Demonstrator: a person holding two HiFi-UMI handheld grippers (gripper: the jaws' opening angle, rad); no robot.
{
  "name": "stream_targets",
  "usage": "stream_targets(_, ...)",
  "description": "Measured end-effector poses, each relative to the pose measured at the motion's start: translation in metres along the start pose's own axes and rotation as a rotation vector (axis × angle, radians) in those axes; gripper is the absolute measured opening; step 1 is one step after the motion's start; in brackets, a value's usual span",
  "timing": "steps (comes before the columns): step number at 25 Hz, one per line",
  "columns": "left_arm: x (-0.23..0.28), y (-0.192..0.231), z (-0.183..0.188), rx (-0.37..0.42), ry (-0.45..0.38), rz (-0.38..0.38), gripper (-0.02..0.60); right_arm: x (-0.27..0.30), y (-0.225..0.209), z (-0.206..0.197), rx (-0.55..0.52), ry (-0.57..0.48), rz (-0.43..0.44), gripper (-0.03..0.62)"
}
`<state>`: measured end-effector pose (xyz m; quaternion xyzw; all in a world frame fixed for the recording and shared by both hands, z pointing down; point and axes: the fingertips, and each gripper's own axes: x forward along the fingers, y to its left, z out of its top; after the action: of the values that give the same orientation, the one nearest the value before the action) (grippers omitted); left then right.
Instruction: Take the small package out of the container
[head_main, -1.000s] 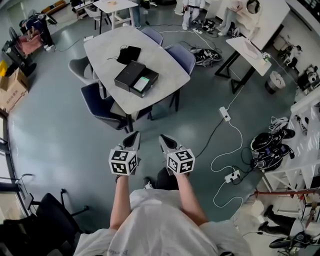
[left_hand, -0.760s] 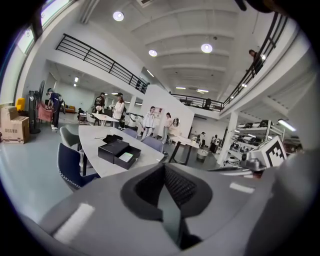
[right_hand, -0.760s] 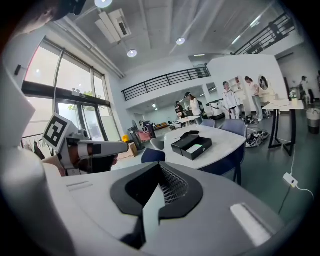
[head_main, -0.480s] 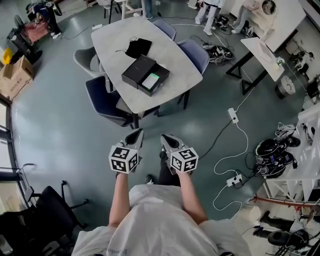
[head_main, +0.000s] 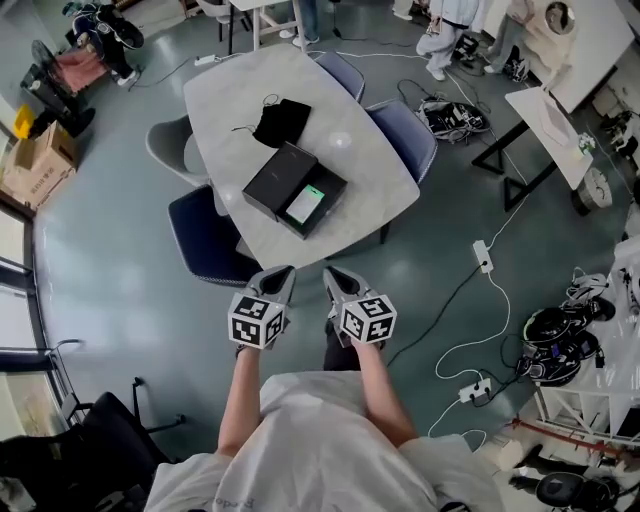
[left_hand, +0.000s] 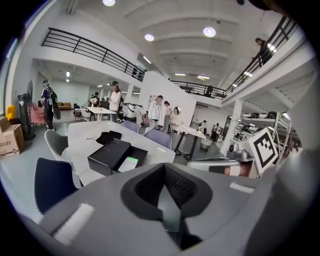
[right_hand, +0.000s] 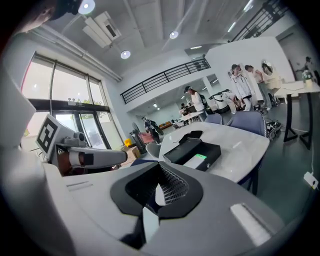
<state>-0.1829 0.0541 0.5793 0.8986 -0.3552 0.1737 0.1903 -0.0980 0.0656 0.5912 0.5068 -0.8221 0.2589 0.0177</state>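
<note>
Head view: person stands short of the pale grey rounded table (head_main: 345, 135). The left gripper (head_main: 279, 274) and right gripper (head_main: 334, 276) are held low at the waist, side by side, well apart from the table. An open black rectangular container (head_main: 272, 178) lies on the table's near part. The small white package with a green end (head_main: 307, 203) sits in the container's right side, not yet lifted.

Left gripper view: jaws pressed together, nothing between them. Container far ahead.

Right gripper view: jaws likewise closed and empty.

Judgement: task barely begun. Approach, opening the jaws, grasp and lift-out all remain.
</note>
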Motion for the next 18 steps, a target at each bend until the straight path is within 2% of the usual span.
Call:
stream_targets(7, 0.08, 0.036, 0.055, -0.012, 0.014, 0.064, 0.052, 0.04, -0.08, 0.071, 0.005, -0.028, -0.024, 0.003)
stream_targets(14, 0.138, 0.059, 0.072, -0.029, 0.062, 0.113, 0.052, 0.08, -0.133, 0.086, 0.024, 0.009, -0.007, 0.003)
stream_targets(18, 0.165, 0.067, 0.084, -0.027, 0.073, 0.126, 0.052, 0.098, -0.148, 0.103, -0.019, 0.025, 0.027, 0.003)
